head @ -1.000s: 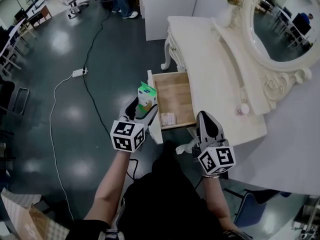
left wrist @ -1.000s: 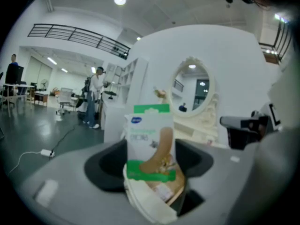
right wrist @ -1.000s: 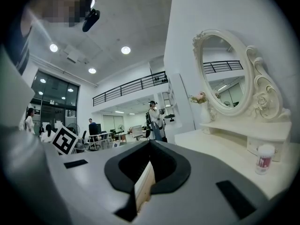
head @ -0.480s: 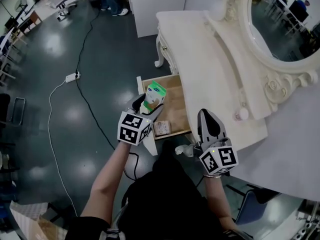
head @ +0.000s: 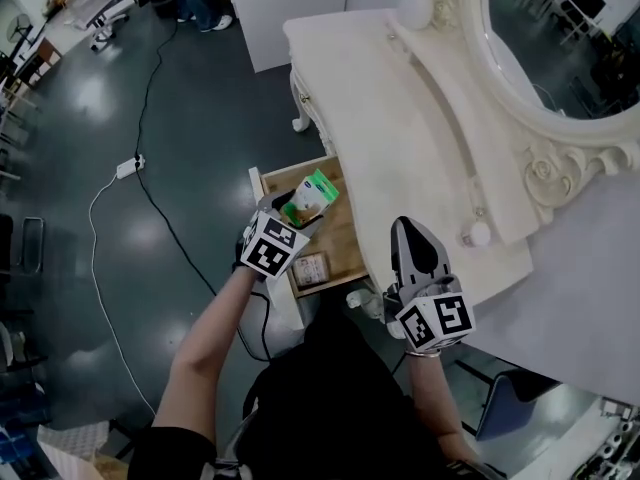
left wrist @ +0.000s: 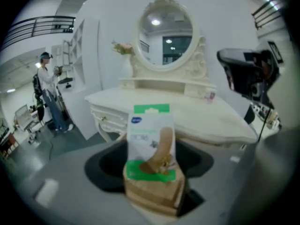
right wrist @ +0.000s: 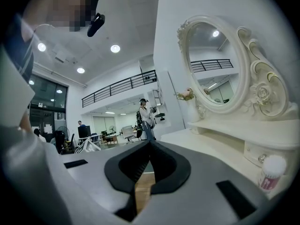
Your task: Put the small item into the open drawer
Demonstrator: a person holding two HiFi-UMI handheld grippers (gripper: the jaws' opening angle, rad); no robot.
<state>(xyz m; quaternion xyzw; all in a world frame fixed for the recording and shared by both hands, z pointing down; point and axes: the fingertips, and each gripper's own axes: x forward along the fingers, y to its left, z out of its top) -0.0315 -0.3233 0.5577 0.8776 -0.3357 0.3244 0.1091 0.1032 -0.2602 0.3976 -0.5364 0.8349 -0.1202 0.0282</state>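
Observation:
My left gripper point(head: 297, 208) is shut on a small green-and-white plaster box point(head: 311, 196) and holds it over the open wooden drawer point(head: 344, 230) of the white dressing table point(head: 400, 138). In the left gripper view the plaster box point(left wrist: 151, 144) stands upright between the jaws, with the drawer's wood showing below it. A small flat packet point(head: 309, 268) lies in the drawer's near end. My right gripper point(head: 413, 236) is shut with nothing in it, near the table's front edge to the right of the drawer.
An oval mirror point(head: 545, 38) stands at the back of the table. A small pink-capped bottle point(head: 478, 233) and a flower vase point(head: 420, 3) sit on the tabletop. A cable with a power strip point(head: 127, 166) runs over the dark floor at left.
My left gripper has carried the plaster box from beside the drawer's left edge to over the drawer's inside. The head camera has shifted. The right gripper stays put.

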